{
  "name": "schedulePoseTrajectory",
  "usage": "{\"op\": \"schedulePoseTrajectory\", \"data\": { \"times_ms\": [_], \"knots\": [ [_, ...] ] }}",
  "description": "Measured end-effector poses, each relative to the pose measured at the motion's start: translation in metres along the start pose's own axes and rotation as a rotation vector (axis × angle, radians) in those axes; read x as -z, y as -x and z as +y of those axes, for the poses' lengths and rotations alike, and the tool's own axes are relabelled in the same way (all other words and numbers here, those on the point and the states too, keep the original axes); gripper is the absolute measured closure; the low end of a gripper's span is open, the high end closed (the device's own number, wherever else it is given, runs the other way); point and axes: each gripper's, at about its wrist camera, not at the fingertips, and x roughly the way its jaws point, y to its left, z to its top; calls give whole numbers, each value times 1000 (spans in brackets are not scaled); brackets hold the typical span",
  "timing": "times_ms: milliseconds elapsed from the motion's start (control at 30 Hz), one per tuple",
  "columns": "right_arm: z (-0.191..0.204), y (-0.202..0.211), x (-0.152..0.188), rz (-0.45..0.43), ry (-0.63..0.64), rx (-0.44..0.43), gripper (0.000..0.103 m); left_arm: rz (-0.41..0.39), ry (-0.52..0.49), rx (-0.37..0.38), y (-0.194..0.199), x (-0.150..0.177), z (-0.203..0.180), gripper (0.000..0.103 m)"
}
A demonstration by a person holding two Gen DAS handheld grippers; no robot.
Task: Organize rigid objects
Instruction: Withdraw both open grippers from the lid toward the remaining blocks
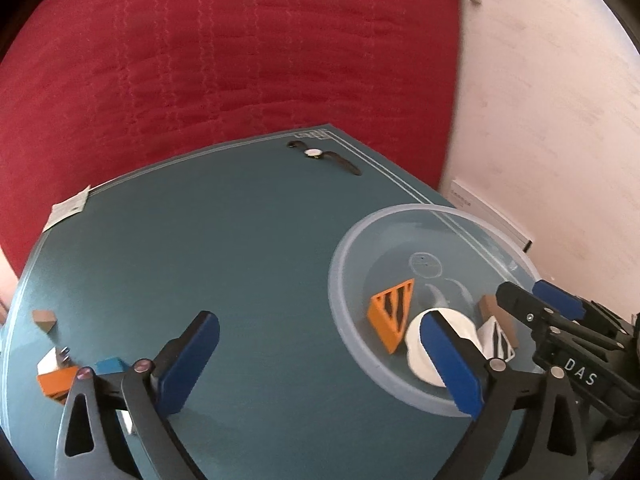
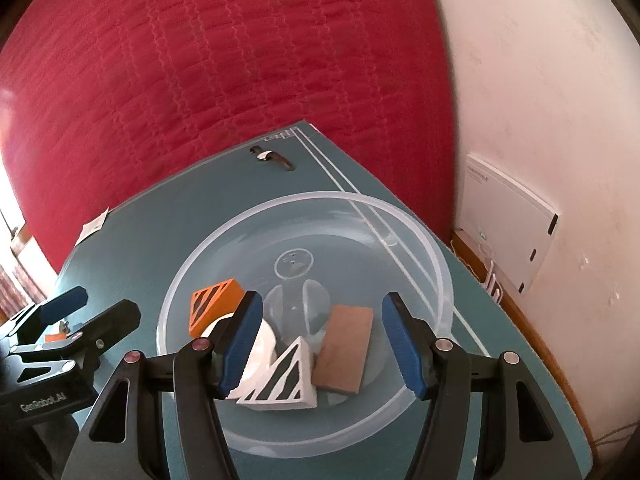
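A clear plastic bowl (image 1: 400, 210) (image 2: 320, 196) stands on the right side of the teal table. In it lie an orange striped wedge (image 1: 390, 316) (image 2: 212, 300), a white round piece (image 1: 416, 352) (image 2: 264, 344), a white striped triangle (image 2: 284, 380) and a brown block (image 2: 346, 352). My left gripper (image 1: 316, 320) is open wide beside the bowl's left rim, with nothing between its fingers. My right gripper (image 2: 323, 300) hovers open over the bowl, gripping nothing. Loose pieces lie at the table's left: a brown block (image 1: 43, 318), a white piece (image 1: 50, 360), an orange piece (image 1: 56, 382) and a blue piece (image 1: 108, 365).
A wristwatch (image 1: 320, 154) (image 2: 268, 156) lies near the table's far corner. A paper tag (image 1: 68, 208) sits on the far left edge. Red quilted fabric (image 1: 240, 60) rises behind the table. A white box (image 2: 512, 220) leans against the pale wall at right.
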Motion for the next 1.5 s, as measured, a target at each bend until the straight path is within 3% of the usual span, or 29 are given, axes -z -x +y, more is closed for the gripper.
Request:
{"op": "schedulePoseTrajectory", "data": {
  "times_ms": [833, 1333, 1500],
  "knots": [
    [41, 13, 22, -17, 118, -42, 40, -10, 78, -118, 34, 33, 61, 1],
    [78, 27, 41, -38, 229, -86, 35, 63, 226, -334, 52, 71, 131, 1],
    [89, 26, 47, -24, 251, -102, 35, 86, 267, -371, 57, 86, 148, 1]
  ]
}}
